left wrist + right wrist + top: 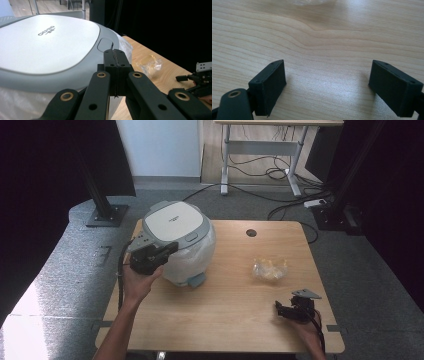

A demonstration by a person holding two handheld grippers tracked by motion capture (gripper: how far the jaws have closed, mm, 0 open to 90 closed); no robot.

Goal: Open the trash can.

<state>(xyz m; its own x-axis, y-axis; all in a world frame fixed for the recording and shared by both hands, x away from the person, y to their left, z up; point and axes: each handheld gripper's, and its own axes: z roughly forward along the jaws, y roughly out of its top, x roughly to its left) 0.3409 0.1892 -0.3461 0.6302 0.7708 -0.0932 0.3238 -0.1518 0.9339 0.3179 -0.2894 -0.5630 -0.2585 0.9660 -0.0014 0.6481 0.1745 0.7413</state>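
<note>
Left gripper [115,53], black, two-jawed: jaws pressed flat together, nothing between them. In the left gripper view the closed tips stood at the front rim of the grey-and-white rounded rice cooker [50,50], just below the small grey rectangular latch button [105,44] in the lid's edge; whether the tips touched the rim could not be told. In the high view the same gripper [170,247] sat at the cooker's [175,222] near left side, held in the person's left hand [137,282], forearm coming up from the bottom edge, black cable trailing off to the left.

The cooker stood on the far left part of the light wooden rectangular table [225,305], lid down, a clear plastic wrap [200,257] around its lower body.

Right gripper [327,82]: jaws stood wide apart, empty, bare wood grain between the pads. The high view placed it [282,309] low over the table's near right corner, a grey three-cornered plate on top, the right hand [307,332] behind it.

Between the two grippers, right of centre and nearer the right one, lay a crumpled clear plastic bag with something yellowish inside [270,268], well apart from the cooker. A small dark round hole [251,233] showed in the table top near the far edge.
</note>
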